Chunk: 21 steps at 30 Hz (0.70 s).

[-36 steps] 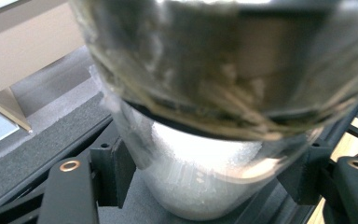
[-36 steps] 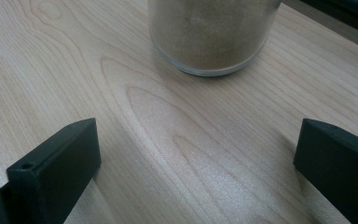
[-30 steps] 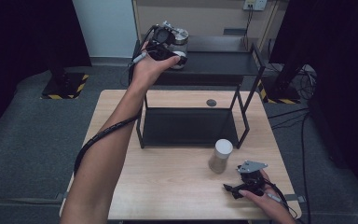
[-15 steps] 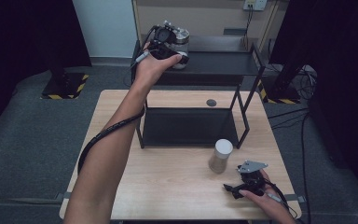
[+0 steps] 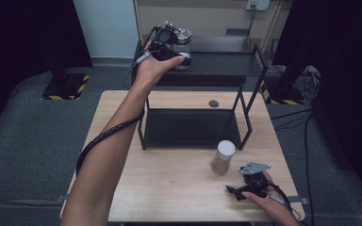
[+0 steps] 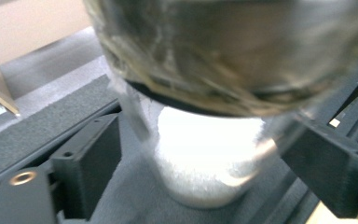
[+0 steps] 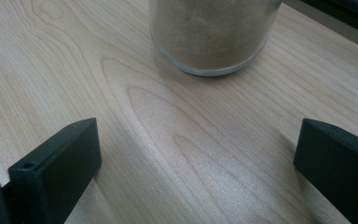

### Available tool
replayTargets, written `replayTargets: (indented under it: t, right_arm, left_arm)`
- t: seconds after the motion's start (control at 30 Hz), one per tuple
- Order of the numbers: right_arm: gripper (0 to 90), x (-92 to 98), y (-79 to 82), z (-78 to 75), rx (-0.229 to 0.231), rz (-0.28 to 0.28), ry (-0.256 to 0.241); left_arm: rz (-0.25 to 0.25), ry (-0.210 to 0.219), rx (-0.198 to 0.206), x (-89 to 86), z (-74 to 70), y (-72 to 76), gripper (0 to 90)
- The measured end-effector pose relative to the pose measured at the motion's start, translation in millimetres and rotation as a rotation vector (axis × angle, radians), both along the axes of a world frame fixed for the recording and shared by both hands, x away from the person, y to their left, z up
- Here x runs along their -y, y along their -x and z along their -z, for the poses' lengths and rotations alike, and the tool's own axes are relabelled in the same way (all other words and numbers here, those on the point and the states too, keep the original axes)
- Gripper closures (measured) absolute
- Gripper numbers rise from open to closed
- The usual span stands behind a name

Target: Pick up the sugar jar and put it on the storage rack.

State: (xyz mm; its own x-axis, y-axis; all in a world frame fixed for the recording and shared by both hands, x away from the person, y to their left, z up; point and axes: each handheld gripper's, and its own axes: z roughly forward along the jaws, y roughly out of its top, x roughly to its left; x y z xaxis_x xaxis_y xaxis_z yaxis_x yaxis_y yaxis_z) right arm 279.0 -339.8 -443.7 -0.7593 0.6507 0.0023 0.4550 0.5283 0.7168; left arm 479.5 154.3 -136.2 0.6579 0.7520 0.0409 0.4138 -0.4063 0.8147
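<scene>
A glass jar (image 5: 184, 37) with a metal lid and white contents stands on the top shelf (image 5: 226, 63) of a black rack. My left gripper (image 5: 183, 54) is shut on it from the near side. In the left gripper view both jaws press the blurred jar (image 6: 209, 140) at its sides, and the left gripper (image 6: 198, 163) sits low over the grey shelf. A second jar (image 5: 223, 157) of brown powder with a pale lid stands on the wooden table (image 5: 169, 188). My right gripper (image 5: 233, 192) rests open just in front of it, its jaws wide apart short of the brown jar (image 7: 212, 32).
The rack's lower shelf (image 5: 188, 127) lies on the table's far half, framed by thin black legs (image 5: 245, 113). A small dark round disc (image 5: 213, 103) sits in the tabletop behind it. Grey floor and cables surround the table.
The left hand with its jar has edged very slightly farther over the top shelf. The right gripper and the brown jar have not moved.
</scene>
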Motion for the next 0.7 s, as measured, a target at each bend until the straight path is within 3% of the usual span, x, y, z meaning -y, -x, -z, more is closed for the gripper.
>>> replayTargets:
  t: [0.13, 0.3, 0.4, 0.5, 0.57, 0.7]
  right_arm:
    - [1.2, 0.0, 0.0, -0.1, -0.001, 0.0, 0.0]
    - [1.1, 0.0, 0.1, 0.0, 0.001, 0.0, 0.0]
    - [1.1, -0.1, 0.1, 0.0, 0.002, 0.0, 0.001]
    - [1.1, 0.0, 0.1, 0.1, 0.001, 0.001, -0.001]
    - [1.1, -0.1, 0.2, 0.1, 0.001, 0.001, -0.001]
    - [1.1, -0.1, 0.1, 0.1, 0.0, 0.001, -0.001]
  left_arm:
    - [-0.022, -0.029, 0.026, 3.6, -3.6, 13.0, 7.8]
    - [-0.038, -0.036, 0.047, 5.3, -4.7, 29.5, 7.5]
    - [-0.034, 0.025, 0.027, -2.0, -3.5, 35.6, 7.5]
    - [-0.044, -0.003, 0.058, 0.7, -4.8, 47.5, 7.5]
    - [-0.038, 0.007, 0.059, -0.9, -3.7, 52.3, 7.5]
    - [-0.028, -0.019, 0.081, 0.8, -1.7, 65.2, 7.5]
